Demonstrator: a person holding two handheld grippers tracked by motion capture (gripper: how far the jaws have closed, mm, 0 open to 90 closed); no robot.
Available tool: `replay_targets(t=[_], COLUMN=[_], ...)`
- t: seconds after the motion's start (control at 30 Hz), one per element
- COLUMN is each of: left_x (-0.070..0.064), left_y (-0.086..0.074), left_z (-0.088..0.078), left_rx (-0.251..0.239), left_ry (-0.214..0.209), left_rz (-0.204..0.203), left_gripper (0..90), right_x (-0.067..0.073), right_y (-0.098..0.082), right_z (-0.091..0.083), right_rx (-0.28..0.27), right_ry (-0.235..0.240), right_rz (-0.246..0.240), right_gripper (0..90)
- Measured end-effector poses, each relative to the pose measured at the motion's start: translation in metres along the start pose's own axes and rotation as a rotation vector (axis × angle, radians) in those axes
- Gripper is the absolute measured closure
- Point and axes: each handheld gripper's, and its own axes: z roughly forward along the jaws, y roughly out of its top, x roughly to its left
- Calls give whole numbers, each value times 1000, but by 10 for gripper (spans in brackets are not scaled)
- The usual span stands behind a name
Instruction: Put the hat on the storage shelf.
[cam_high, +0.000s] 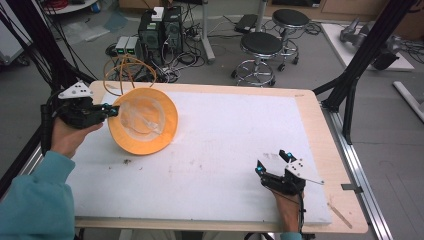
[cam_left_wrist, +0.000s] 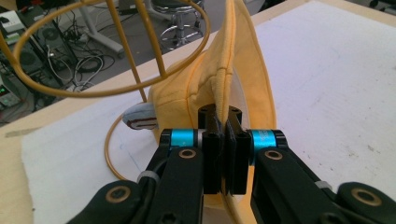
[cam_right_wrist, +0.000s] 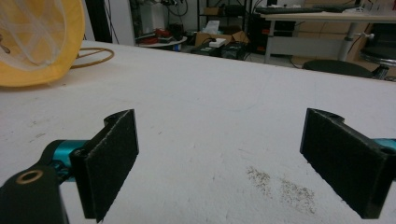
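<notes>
Grey floor runs behind the worktop (cam_high: 320, 150), crowded with two black round stools (cam_high: 261, 45), computer towers (cam_high: 161, 30) and a tangle of cables. Black frame bars rise at both sides. Most of the wooden top lies under a white sheet (cam_high: 225, 140), marked by small dark specks and a smudge of crumbs near its front edge.

At the far left corner stands a yellow wire stand (cam_high: 127, 72). Just in front of it a yellow hat (cam_high: 145, 120) is tipped up on its edge, its pale lining facing the room, its lower edge at the sheet. The left gripper (cam_high: 112, 111) has its jaws clenched on the hat's brim, seen close in the left gripper view (cam_left_wrist: 224, 135). The right gripper (cam_high: 274, 162) rests near the front right of the sheet, well apart from the hat, jaws spread wide with nothing between them.
</notes>
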Motion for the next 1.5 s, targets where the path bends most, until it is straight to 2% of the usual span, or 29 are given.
replay_targets(t=[0.07, 0.2, 0.37, 0.57, 0.77, 0.97, 1.07, 1.13, 1.5], left_x=[-5, -12, -21, -37, -61, -87, -100, -109, -139], left_y=[0, -4, -6, -2, 0, 6, 9, 11, 16], left_z=[3, 9, 16, 14, 20, 31, 38, 43, 64], left_rx=[27, 51, 44, 32, 25, 4, -8, -11, -19], left_ry=[12, -1, -36, -98, -174, -246, -295, -320, -429], left_rz=[37, 57, 39, 7, -4, 0, -21, -13, -13], left_gripper=[870, 870, 870, 869, 867, 865, 863, 862, 821], right_x=[0, 0, 0, 0, 1, 1, 0, 0, 0], right_y=[0, 0, 0, 0, 0, 0, 0, 0, 0], right_z=[0, 0, 0, 0, 0, 0, 0, 0, 0], right_rx=[1, 1, 0, 2, 3, 1, 1, -1, 0], right_ry=[0, -1, 1, -1, -2, -3, -2, -1, 0], right_rz=[0, -3, -2, -5, -5, -2, -2, -1, 5], right_gripper=[104, 104, 104, 104, 104, 105, 104, 104, 104])
